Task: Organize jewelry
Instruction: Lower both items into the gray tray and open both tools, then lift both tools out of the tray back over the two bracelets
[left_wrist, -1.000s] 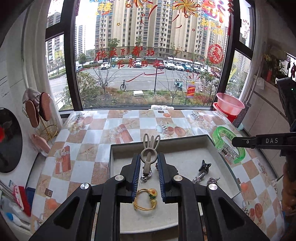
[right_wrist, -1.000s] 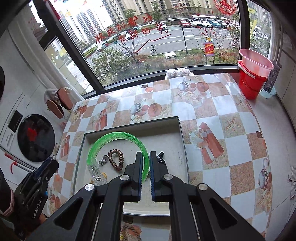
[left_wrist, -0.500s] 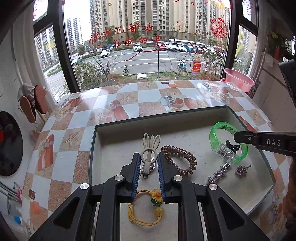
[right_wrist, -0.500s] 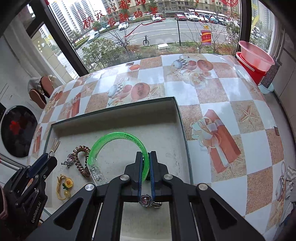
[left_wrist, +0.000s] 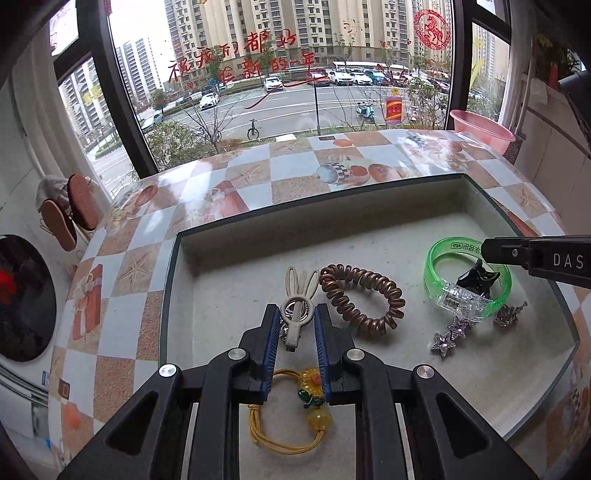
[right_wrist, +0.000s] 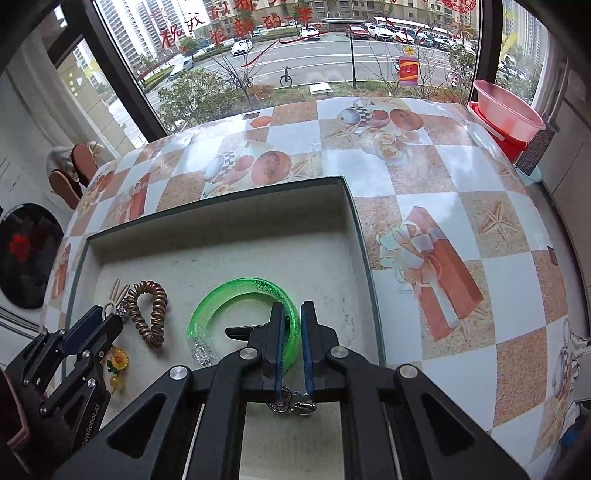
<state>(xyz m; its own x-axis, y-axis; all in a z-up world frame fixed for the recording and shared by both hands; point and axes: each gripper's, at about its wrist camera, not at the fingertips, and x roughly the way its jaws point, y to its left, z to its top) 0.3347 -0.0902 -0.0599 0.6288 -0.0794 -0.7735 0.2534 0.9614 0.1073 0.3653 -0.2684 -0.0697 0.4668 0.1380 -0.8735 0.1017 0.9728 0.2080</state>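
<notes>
A shallow grey tray (left_wrist: 229, 273) holds the jewelry. My left gripper (left_wrist: 294, 319) is shut on a cream rabbit-ear hair clip (left_wrist: 297, 306) and holds it over the tray's left part. A brown spiral hair tie (left_wrist: 360, 295) lies just right of it. A yellow flower hair tie (left_wrist: 295, 417) lies below the jaws. My right gripper (right_wrist: 291, 321) is partly open, its jaws astride the rim of a green bangle (right_wrist: 243, 299), which also shows in the left wrist view (left_wrist: 469, 280). A black claw clip (left_wrist: 478, 278), a star clip (left_wrist: 450, 334) and a silver charm (left_wrist: 509, 315) lie by the bangle.
The tray (right_wrist: 354, 218) sits on a checked tablecloth (right_wrist: 461, 221) under a window. A pink basin on a red bucket (right_wrist: 504, 110) stands at the far right. Slippers on a rack (left_wrist: 66, 214) and a washing machine door (left_wrist: 22, 295) are at the left.
Both grippers have come lower and closer to the tray. The right gripper's jaws have opened slightly around the green bangle's rim. The left gripper still holds the rabbit-ear clip.
</notes>
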